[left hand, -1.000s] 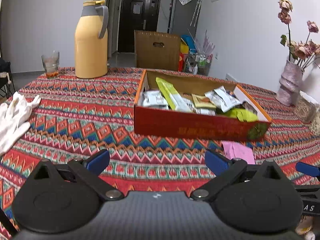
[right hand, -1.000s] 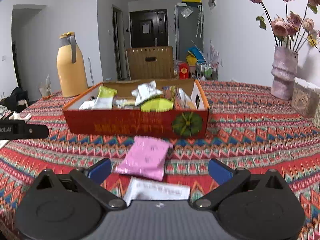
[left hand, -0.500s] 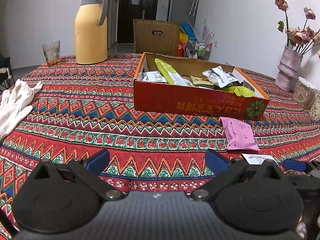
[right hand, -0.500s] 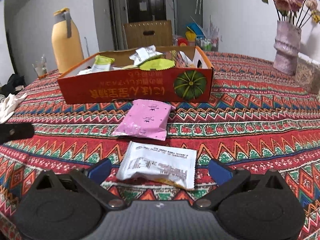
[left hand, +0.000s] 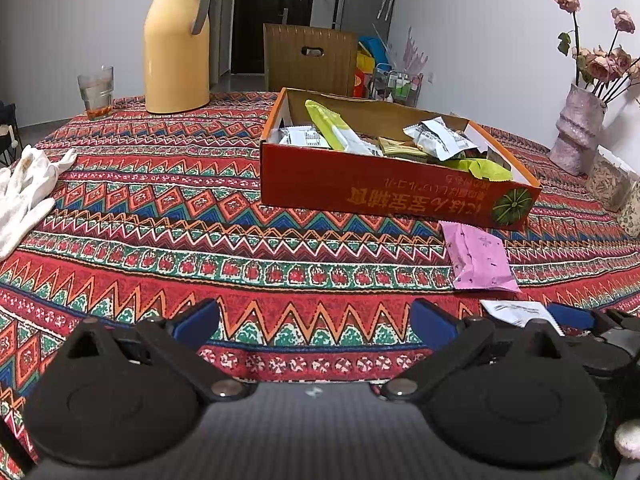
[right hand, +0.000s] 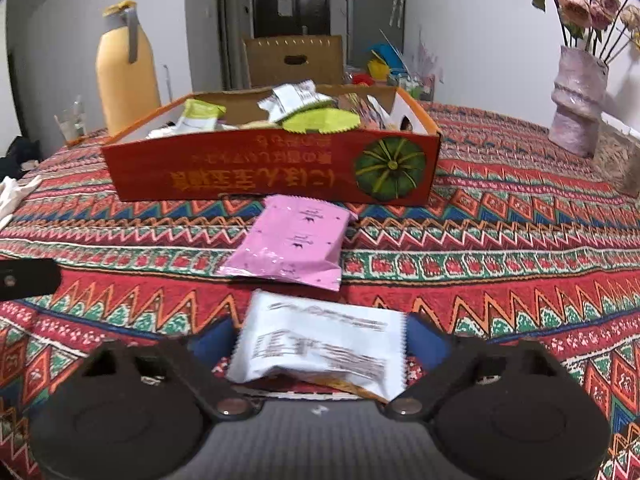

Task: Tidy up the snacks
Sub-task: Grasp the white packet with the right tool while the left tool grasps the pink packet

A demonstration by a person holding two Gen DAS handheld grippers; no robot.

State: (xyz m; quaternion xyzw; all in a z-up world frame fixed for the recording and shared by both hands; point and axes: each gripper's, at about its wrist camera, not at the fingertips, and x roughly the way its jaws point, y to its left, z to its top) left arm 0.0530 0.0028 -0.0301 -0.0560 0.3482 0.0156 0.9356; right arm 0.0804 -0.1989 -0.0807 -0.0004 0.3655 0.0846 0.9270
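Observation:
A white snack packet (right hand: 320,344) lies on the patterned tablecloth between the fingers of my right gripper (right hand: 322,340). The jaws are closing, and the blue pads stand right at the packet's two side edges. Just beyond it lies a pink packet (right hand: 296,244), in front of the red cardboard box (right hand: 260,168) that holds several snack packets. My left gripper (left hand: 314,316) hovers open over bare cloth, left of the pink packet (left hand: 480,256) and the white packet (left hand: 516,312). The box (left hand: 360,184) sits ahead of it.
A yellow thermos jug (left hand: 176,40) and a drinking glass (left hand: 96,90) stand at the far left of the table. White gloves (left hand: 24,188) lie at the left edge. A vase of dried flowers (left hand: 576,132) is at the far right.
My right gripper has sunk toward the table and moved up around the white packet, and its jaws have narrowed onto it. The left gripper's view has tilted slightly down.

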